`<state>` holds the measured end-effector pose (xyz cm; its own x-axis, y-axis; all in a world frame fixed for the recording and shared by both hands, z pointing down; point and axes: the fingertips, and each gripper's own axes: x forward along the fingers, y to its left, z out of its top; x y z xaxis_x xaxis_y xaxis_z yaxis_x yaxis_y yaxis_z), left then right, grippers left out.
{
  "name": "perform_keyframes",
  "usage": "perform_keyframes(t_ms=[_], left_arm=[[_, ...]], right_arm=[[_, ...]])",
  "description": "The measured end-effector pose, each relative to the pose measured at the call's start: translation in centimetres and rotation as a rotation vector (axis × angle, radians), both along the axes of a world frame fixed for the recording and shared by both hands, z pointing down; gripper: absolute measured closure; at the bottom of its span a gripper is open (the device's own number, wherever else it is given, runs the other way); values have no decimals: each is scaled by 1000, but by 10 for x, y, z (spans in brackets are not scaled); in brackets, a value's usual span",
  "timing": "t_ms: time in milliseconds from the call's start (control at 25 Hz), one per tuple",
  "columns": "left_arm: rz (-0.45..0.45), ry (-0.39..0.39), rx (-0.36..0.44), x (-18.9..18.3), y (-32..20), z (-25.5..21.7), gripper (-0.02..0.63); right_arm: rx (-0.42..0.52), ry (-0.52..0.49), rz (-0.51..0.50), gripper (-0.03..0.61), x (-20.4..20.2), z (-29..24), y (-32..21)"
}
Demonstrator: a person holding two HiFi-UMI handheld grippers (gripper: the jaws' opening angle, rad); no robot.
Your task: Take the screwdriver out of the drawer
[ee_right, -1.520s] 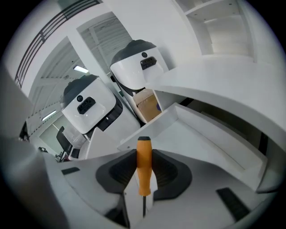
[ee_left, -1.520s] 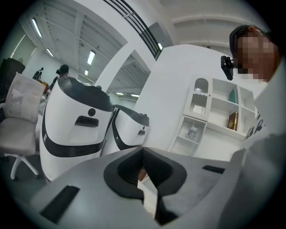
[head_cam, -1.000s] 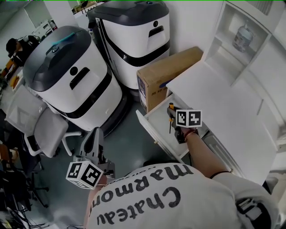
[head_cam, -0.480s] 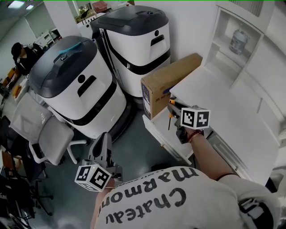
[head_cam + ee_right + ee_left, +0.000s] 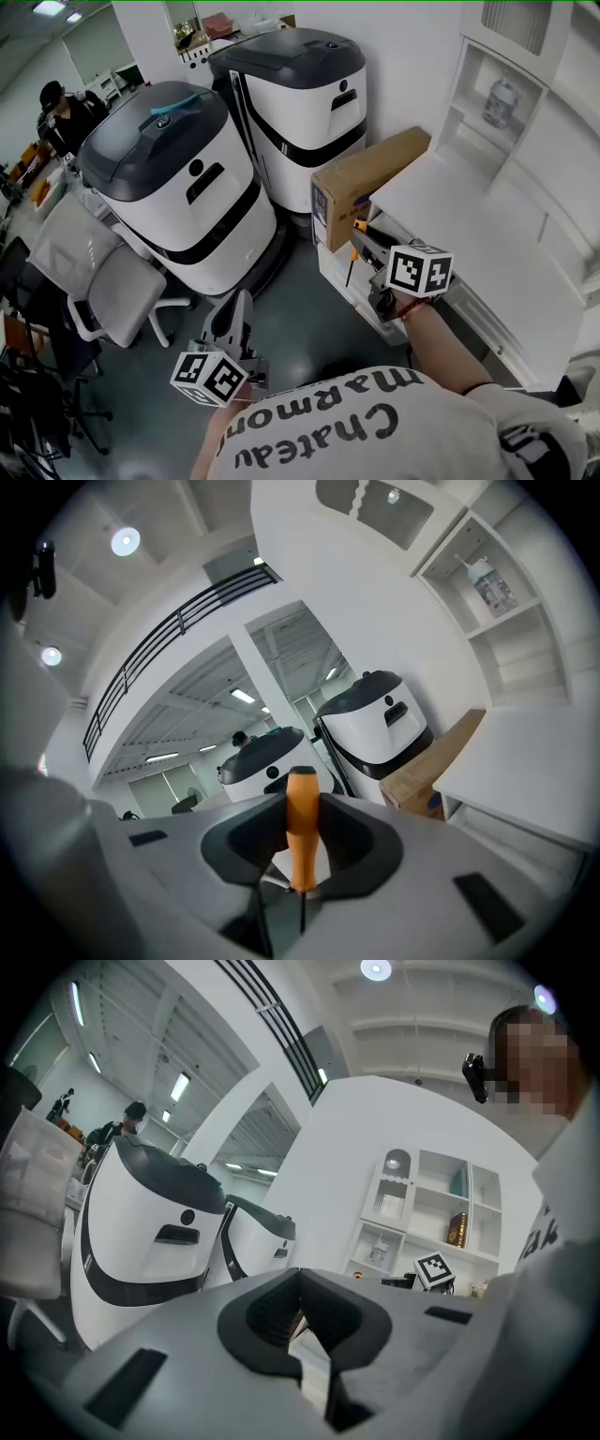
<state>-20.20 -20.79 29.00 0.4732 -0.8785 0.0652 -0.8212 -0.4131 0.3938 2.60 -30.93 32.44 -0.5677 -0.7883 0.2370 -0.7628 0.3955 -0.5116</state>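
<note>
In the right gripper view the screwdriver (image 5: 301,825) stands upright, its orange handle clamped between the jaws of my right gripper (image 5: 301,846) and its thin shaft pointing down. The head view has the screwdriver (image 5: 356,231) above the front of the open white drawer (image 5: 364,300), with my right gripper (image 5: 364,246) shut on it below the desk edge. My left gripper (image 5: 237,311) hangs low over the grey floor, well left of the drawer. Its jaws (image 5: 300,1327) are together with nothing between them.
Two big white-and-black machines (image 5: 178,178) (image 5: 300,94) stand left of the desk. A cardboard box (image 5: 367,180) leans between them and the white desk top (image 5: 469,225). A shelf unit holds a bottle (image 5: 499,101). An office chair (image 5: 117,295) stands at the left.
My right gripper has risen out of the drawer, carrying the screwdriver up with it. My left gripper has drifted a little to the right over the floor.
</note>
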Motion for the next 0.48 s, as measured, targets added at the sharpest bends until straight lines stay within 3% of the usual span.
perform_keyframes(t_ms=[200, 480], left_arm=[[8, 14, -22, -13, 21, 6, 591], [18, 6, -42, -26, 61, 14, 591]], right_arm=[[25, -43, -38, 462, -32, -13, 29], [44, -10, -83, 462, -65, -15, 75]])
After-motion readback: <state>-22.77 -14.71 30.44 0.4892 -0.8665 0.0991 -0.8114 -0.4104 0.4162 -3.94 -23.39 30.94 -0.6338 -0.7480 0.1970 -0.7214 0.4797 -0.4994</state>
